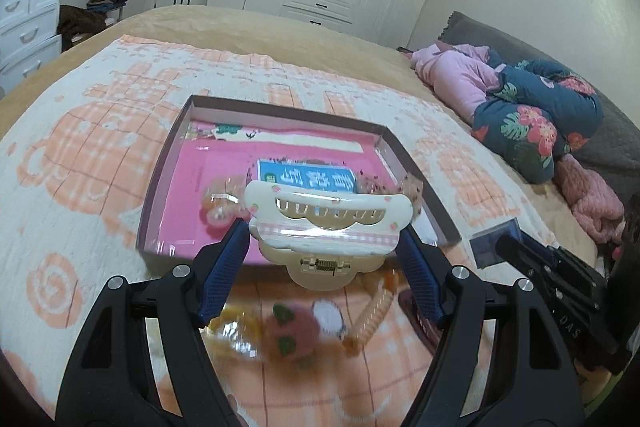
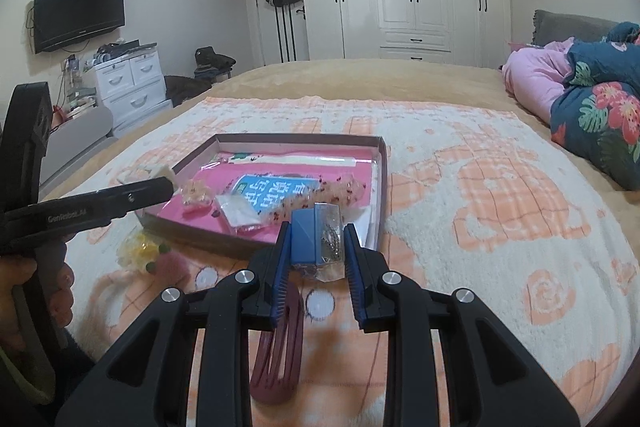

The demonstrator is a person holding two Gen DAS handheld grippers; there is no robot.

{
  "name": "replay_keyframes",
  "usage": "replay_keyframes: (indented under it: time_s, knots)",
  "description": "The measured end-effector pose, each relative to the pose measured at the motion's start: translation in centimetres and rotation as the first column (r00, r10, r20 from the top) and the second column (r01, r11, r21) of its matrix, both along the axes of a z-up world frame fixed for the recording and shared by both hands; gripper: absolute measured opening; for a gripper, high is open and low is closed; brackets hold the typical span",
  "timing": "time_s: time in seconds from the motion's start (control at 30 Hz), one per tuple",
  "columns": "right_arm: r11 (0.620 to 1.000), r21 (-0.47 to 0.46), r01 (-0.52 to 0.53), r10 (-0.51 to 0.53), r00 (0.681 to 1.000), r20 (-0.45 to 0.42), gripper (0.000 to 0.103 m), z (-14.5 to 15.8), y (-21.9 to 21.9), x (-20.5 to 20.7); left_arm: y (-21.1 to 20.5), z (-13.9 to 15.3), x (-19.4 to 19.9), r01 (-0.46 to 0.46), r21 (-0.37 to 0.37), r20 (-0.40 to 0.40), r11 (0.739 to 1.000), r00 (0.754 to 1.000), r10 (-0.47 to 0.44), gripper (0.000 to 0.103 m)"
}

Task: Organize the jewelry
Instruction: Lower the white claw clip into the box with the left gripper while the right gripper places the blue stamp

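Maroon comb point(image 2: 280, 347), tray point(image 2: 382, 187) holding scrunchie point(image 2: 340, 191)

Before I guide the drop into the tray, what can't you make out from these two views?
- Left wrist: items under the hair clip on the blanket are motion-blurred; the clip hides part of the tray.
- Right wrist: the bag's contents beside the blue box are too small to identify.
- Right wrist: the left gripper's load is mostly hidden behind its finger.
- Tray label text: unreadable in both.

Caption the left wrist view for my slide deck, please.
Left gripper holds a cream claw hair clip between its fingers over the shallow box on the bed.
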State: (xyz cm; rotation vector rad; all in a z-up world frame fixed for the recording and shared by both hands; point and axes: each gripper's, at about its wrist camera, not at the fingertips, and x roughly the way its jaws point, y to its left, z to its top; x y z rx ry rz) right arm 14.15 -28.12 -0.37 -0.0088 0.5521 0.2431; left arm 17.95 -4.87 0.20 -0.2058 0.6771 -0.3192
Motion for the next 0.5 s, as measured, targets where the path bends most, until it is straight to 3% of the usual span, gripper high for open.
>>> replay_keyframes:
  time_s: [0.5]
  knots:
    - [0.998, -0.056, 0.001, -0.002, 1.0, -0.01, 0.025, -0.1, 1.3, 7.2, -0.5, -0.7, 6.4, -0.011, -0.03, -0.037, 0.999, 0.999, 0.01, 0.065]
